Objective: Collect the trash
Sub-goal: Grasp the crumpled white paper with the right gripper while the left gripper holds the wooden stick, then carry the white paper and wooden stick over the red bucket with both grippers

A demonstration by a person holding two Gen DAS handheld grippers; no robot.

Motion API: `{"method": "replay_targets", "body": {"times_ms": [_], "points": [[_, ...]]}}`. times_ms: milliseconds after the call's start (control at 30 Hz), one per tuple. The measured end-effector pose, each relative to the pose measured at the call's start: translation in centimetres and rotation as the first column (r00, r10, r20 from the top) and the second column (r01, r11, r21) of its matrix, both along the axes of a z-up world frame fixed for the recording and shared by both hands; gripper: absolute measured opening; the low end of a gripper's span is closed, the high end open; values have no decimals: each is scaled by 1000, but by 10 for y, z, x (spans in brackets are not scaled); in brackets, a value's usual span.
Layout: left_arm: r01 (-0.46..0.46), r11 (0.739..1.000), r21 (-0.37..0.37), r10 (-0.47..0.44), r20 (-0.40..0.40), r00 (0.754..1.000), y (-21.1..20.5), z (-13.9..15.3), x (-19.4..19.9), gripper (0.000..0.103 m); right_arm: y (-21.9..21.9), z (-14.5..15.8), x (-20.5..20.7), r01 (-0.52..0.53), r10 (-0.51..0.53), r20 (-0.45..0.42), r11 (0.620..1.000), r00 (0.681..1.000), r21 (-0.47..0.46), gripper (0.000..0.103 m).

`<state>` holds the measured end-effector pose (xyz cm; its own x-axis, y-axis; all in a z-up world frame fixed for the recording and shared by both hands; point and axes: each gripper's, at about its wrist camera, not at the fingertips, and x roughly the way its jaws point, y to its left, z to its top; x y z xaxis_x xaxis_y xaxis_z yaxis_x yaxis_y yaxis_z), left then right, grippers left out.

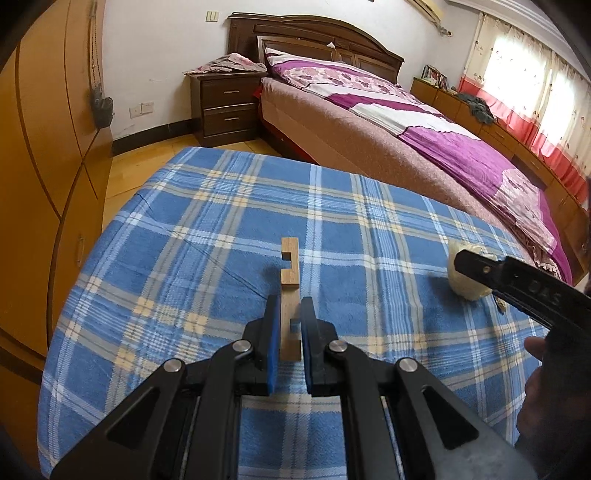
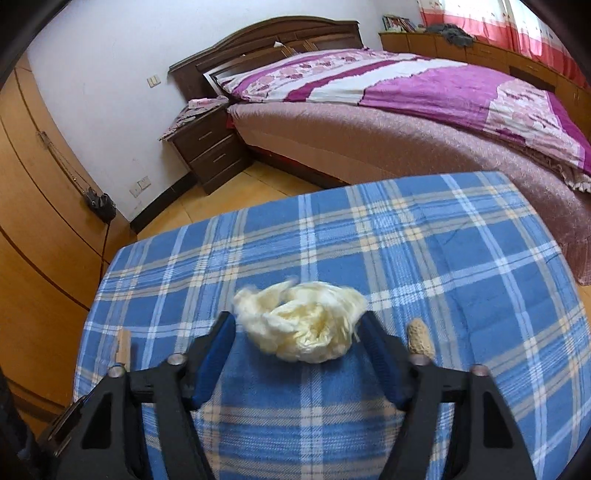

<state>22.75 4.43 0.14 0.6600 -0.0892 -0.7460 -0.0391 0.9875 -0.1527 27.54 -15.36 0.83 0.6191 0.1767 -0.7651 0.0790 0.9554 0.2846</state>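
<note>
Left tool is clamped tight on a notched wooden strip over the plaid-covered desk. Right tool sits partly open around a crumpled cream tissue wad, pads not squeezing it. Peanut shell just right of it.

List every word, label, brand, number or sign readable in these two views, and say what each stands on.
"DAS": raised letters on the black side of the right gripper, seen in the left wrist view; any letters beyond these are hidden or blurred.
Books on the far cabinet: spines too small to read.
Wall switch and wall sockets: no legible marking.
Nothing readable on the plaid cloth, the wooden piece, the crumpled tissue or the peanut.
</note>
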Motion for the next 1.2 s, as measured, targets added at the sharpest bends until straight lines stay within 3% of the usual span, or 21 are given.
{"method": "replay_targets", "body": {"times_ms": [133, 233, 800, 1200], "points": [[0, 1000, -1, 0, 0, 1000, 1, 0, 0, 10, 0, 0, -3, -19, 19, 7, 1000, 1000, -13, 42], [1, 1000, -1, -1, 3, 1000, 1, 0, 0, 10, -2, 5, -9, -25, 25, 10, 1000, 1000, -3, 38], [41, 999, -24, -39, 61, 997, -10, 21, -15, 10, -55, 73, -122, 25, -40, 133, 993, 990, 112, 38], [211, 976, -48, -206, 92, 974, -61, 58, -54, 10, -125, 99, -209, 184, -213, 189, 970, 958, 160, 38]]}}
